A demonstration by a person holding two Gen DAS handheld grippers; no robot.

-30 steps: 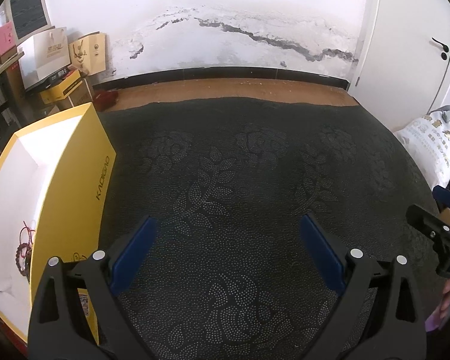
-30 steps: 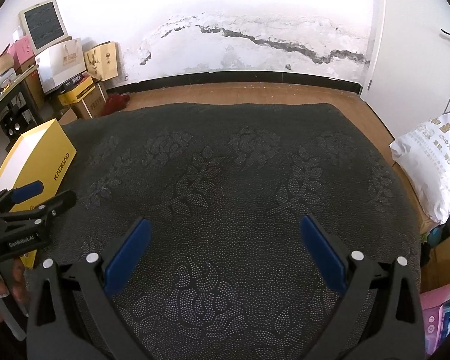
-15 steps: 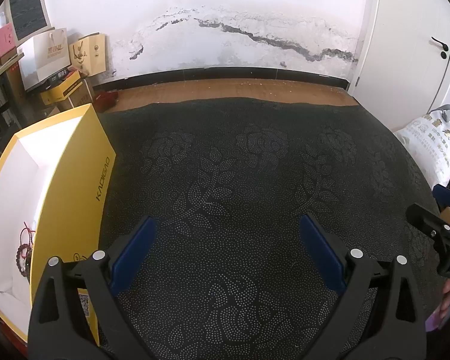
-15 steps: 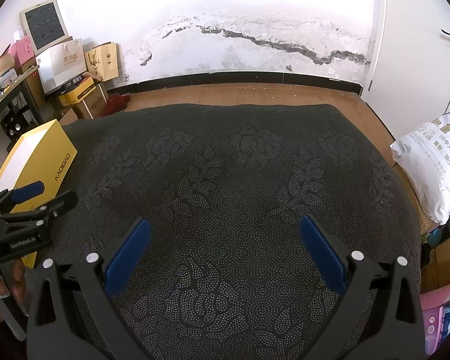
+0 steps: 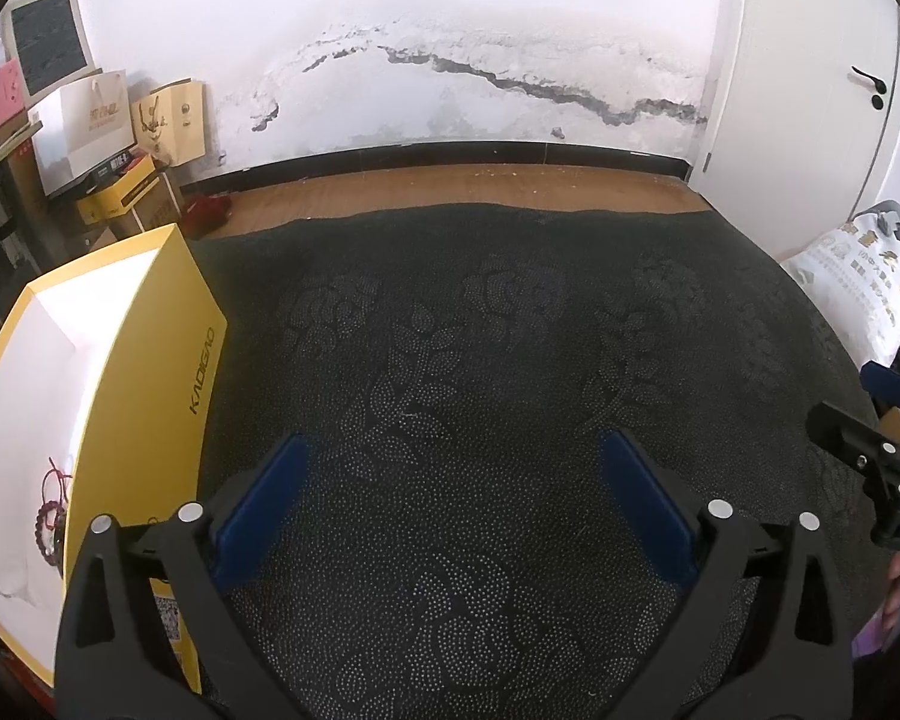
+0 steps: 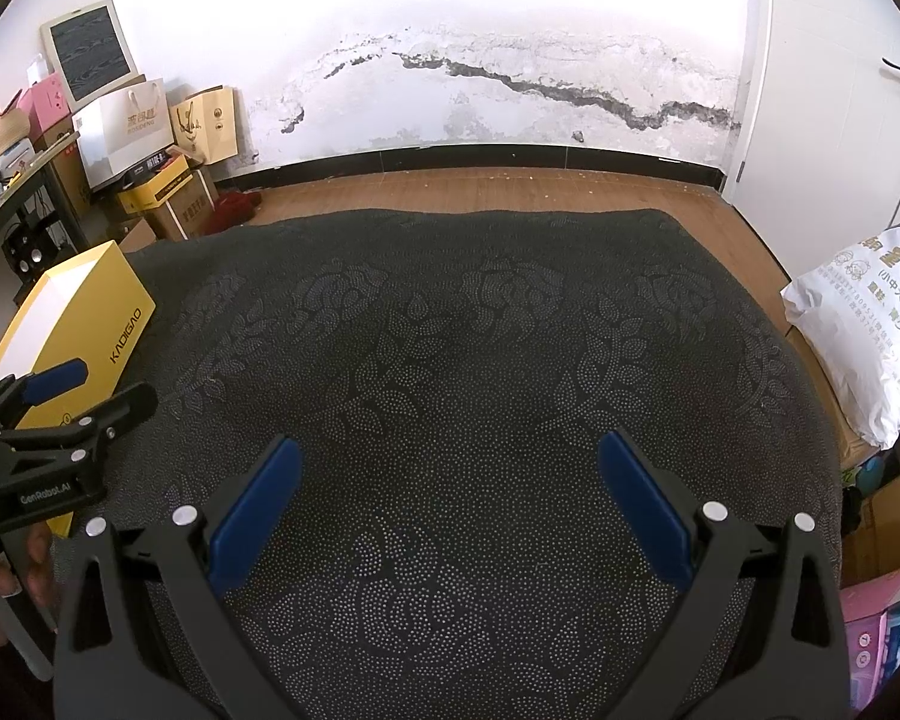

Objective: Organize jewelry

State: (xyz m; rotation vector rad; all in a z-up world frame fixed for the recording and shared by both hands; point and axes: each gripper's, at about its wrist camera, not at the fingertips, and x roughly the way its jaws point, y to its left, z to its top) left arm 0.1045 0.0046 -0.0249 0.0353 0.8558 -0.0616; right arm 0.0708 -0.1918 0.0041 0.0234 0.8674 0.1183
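A yellow box (image 5: 150,396) with a white inside stands open on the left of the dark patterned cloth (image 5: 480,360). A beaded bracelet with a red cord (image 5: 51,510) lies inside it. My left gripper (image 5: 450,480) is open and empty, just right of the box. My right gripper (image 6: 450,480) is open and empty over the bare cloth. The box also shows in the right wrist view (image 6: 78,336), with the left gripper (image 6: 72,396) beside it. The right gripper shows at the right edge of the left wrist view (image 5: 876,414).
A white printed bag (image 6: 870,330) lies at the cloth's right edge. Boxes and paper bags (image 6: 150,150) are stacked at the back left. Wooden floor (image 6: 480,192) and a cracked white wall lie beyond the cloth. A white door (image 6: 840,60) is at the right.
Almost nothing has changed. Both grippers stay open and nearly still.
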